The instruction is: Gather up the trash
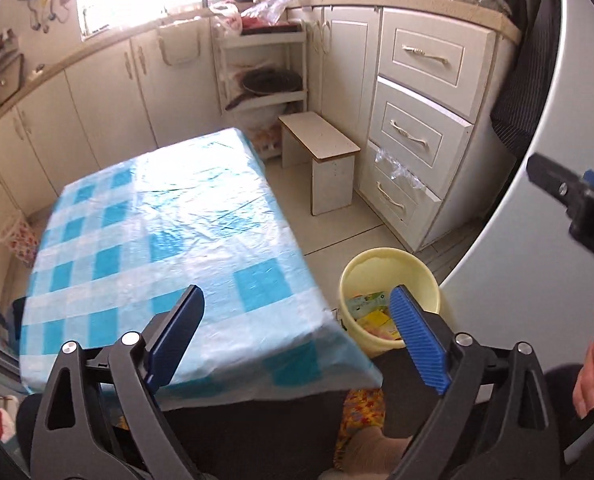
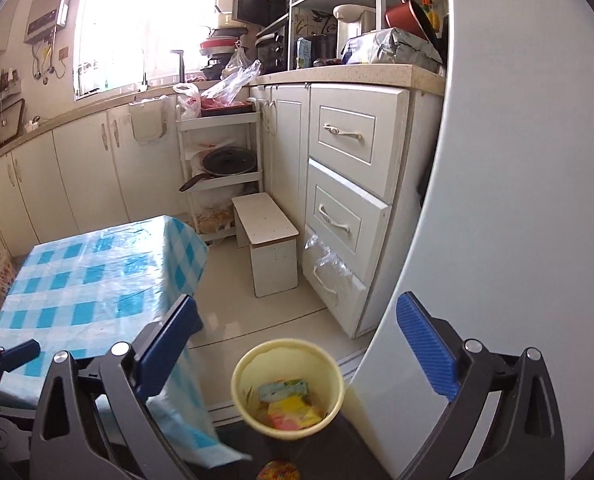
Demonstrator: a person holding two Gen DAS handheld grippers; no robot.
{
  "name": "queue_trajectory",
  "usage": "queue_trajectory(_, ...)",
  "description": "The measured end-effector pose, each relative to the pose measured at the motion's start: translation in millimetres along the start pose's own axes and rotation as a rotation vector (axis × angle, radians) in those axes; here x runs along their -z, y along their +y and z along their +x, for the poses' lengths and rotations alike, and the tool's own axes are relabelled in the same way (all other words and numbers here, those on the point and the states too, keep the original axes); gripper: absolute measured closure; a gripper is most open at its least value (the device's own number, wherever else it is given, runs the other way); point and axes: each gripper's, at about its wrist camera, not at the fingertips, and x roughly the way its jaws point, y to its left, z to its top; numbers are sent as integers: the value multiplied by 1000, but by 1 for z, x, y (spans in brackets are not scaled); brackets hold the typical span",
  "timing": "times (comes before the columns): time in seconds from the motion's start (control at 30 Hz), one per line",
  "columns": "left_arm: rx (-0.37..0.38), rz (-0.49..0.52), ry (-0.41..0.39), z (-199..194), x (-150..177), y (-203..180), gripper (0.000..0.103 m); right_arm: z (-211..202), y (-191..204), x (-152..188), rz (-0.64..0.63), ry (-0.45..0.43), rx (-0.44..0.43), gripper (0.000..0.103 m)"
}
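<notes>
My left gripper (image 1: 297, 336) gaping, empty, right gripper (image 2: 297, 364) likewise spread, yellow bin (image 2: 288, 388) just ahead between its fingers, holding what look like wrappers (image 2: 291, 404), checked table (image 2: 89, 280) off left

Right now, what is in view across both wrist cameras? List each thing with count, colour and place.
Bucket: one, pale yellow, on the floor beside the table.
Trash: several colourful pieces, inside the bucket.
Table: one, blue-and-white checked cloth, left of the bucket.
Stool: one, white, by the drawers.
Drawers: three, cream, under the counter.
Shelf rack: one, white, holding pans.
Left gripper: open, holding nothing, above the table edge.
Right gripper: open, holding nothing, above the bucket.
</notes>
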Motion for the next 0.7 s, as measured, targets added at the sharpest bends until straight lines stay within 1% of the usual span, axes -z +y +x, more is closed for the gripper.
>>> queue_trajectory(0.17, 4, 17, -34, -41, 14, 13, 8, -33, 15, 22, 18, 52, -17, 7)
queue_trajectory(0.23, 5, 28, -47, -57, 23, 16, 8, -47, 20, 28, 23, 56, -3, 7)
queue_trajectory(0.37, 14, 38, -51, -78, 33, 20, 8, -73, 27, 38, 46, 56, -4, 7)
queue_trajectory(0.5, 13, 44, -59, -97, 43, 25, 8, -88, 35, 44, 38, 102, -26, 7)
queue_trajectory(0.57, -2, 48, -67, -106, 47, 27, 8, -96, 40, 49, 36, 108, -32, 7)
queue_trajectory(0.6, -9, 54, -71, -110, 50, 28, 8, -100, 41, 51, 36, 105, -27, 7)
queue_trajectory(0.7, -22, 55, -83, -122, 58, 34, 8, -110, 47, 55, 25, 104, 29, 7)
